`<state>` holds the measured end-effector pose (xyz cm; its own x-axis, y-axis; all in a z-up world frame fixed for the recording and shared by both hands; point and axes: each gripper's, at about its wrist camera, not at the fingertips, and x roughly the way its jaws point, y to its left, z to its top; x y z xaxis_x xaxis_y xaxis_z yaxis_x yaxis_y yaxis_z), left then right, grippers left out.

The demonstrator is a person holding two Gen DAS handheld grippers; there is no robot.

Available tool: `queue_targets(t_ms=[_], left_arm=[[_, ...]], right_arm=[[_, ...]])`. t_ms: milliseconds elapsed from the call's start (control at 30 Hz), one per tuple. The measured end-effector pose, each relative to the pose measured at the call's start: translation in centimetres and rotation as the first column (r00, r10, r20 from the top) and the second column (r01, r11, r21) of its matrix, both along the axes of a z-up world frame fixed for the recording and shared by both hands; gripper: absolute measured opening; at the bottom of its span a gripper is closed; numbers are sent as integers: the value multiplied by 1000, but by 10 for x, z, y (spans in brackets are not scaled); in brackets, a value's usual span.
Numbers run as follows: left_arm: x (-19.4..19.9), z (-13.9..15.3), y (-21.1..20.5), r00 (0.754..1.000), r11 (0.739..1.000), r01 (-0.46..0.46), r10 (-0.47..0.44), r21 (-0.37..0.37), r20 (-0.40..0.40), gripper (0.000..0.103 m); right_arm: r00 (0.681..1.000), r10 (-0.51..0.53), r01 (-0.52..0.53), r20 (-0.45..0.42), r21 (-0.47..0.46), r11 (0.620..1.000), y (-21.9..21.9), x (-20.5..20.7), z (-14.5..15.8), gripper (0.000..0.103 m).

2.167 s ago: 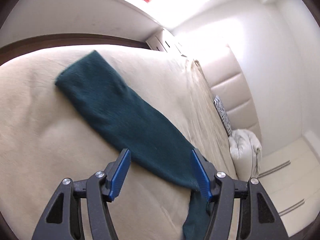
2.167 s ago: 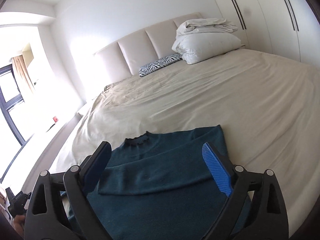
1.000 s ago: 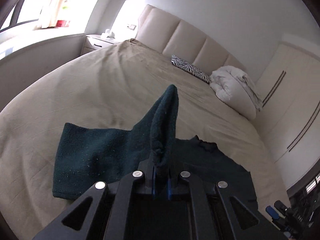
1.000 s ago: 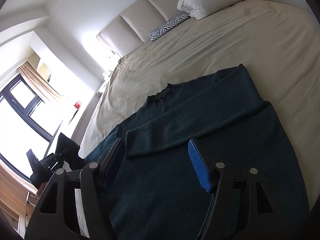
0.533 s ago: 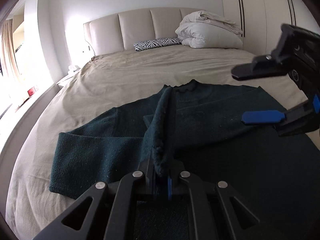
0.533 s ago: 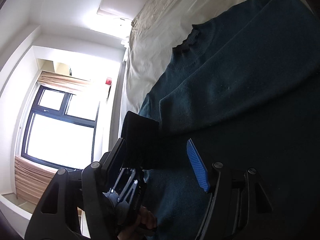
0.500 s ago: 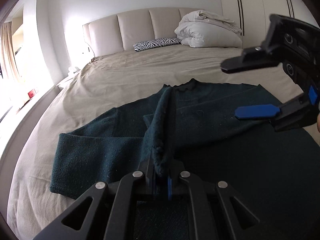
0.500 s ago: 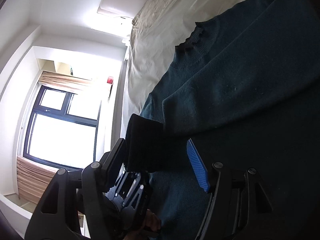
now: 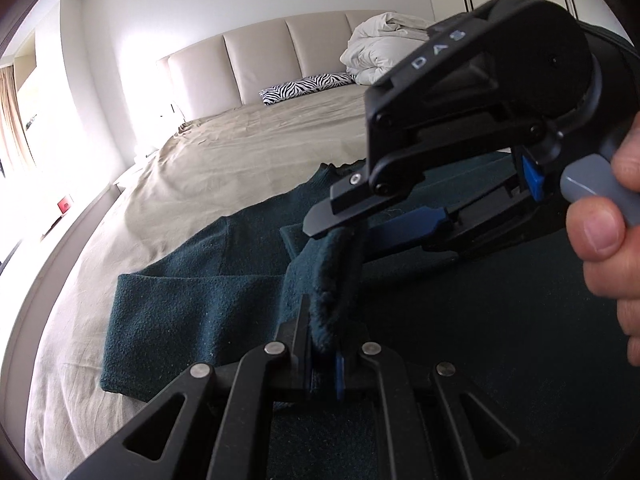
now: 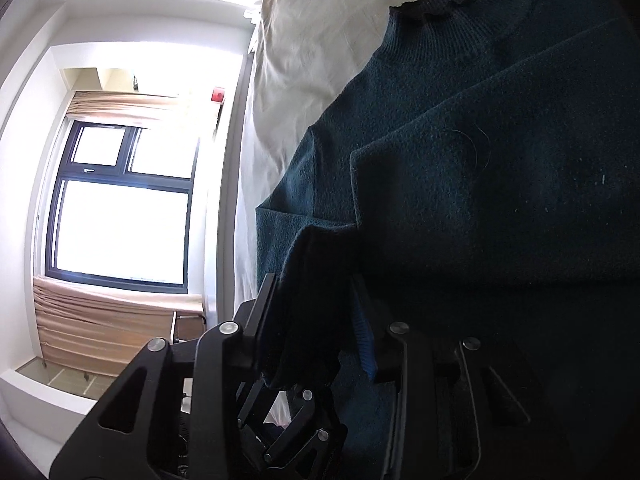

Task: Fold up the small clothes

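Pinching a raised fold of the dark teal sweater (image 9: pixel 224 296) from both ends over the bed (image 9: pixel 224 160).

Lying spread across the beige bedsheet, collar toward the padded headboard (image 9: pixel 256 68), one sleeve already folded across the chest. Clamping tight in the left gripper (image 9: pixel 323 354), jaws closed on the near end of the lifted sleeve cuff, fabric standing up between them. Reaching in from the right, the right gripper (image 9: pixel 356 228) straddling the far end of the same raised cuff, blue pad under it and black finger over it; seeming nearly closed on the cloth in the right wrist view (image 10: pixel 316 320), though not clearly pressed together. Showing a hand (image 9: pixel 612 248) on the grey trigger at the right edge. Sitting near the headboard, a zebra-print pillow (image 9: pixel 308 86) beside a bundled white duvet (image 9: pixel 384 50).
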<state>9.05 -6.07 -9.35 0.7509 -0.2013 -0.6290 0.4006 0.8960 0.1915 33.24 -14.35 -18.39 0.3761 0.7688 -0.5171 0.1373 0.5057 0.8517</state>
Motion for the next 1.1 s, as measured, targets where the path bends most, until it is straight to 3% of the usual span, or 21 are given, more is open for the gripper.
queue_targets(t_ms=[100,167,267,400,500,600,700,867,933,1000,1100], left_arm=[[-2,1,-1,1000,1000,4,-4,-11,-7,18],[-6,4,1,1000,1000,7,-8,-29,-15,43],[-19,14,14,1000,996,19,-21,-88,-20,67],[-21,30,47,996,974,36,-53,-225,-67,67],[1,40,91,993,944,-53,15,-326,-116,67],[43,43,143,973,887,-189,111,-421,-202,56],[88,37,183,939,824,-287,141,-489,-314,55],[136,20,194,896,813,-355,156,-461,-415,55],[144,16,182,892,840,-324,117,-436,-437,55],[157,6,173,877,851,-320,100,-417,-470,55],[170,-9,175,852,830,-364,114,-422,-511,52]], right_arm=[[1000,-19,19,8,-45,999,-4,1,3,11],[999,-44,45,17,-64,997,-13,2,5,8],[996,-86,89,36,-93,992,-35,-1,10,7],[991,-127,131,42,-136,982,-69,-2,13,7],[989,-145,149,35,-182,972,-94,-1,13,7],[985,-172,174,27,-210,962,-116,2,12,7],[982,-187,186,19,-236,954,-137,-1,10,7],[979,-206,197,1,-297,934,-159,-1,3,7],[976,-218,203,-14,-310,929,-166,-2,-2,7],[972,-232,212,-25,-316,925,-172,-2,-10,7],[968,-248,223,-36,-330,917,-177,-1,-20,7]])
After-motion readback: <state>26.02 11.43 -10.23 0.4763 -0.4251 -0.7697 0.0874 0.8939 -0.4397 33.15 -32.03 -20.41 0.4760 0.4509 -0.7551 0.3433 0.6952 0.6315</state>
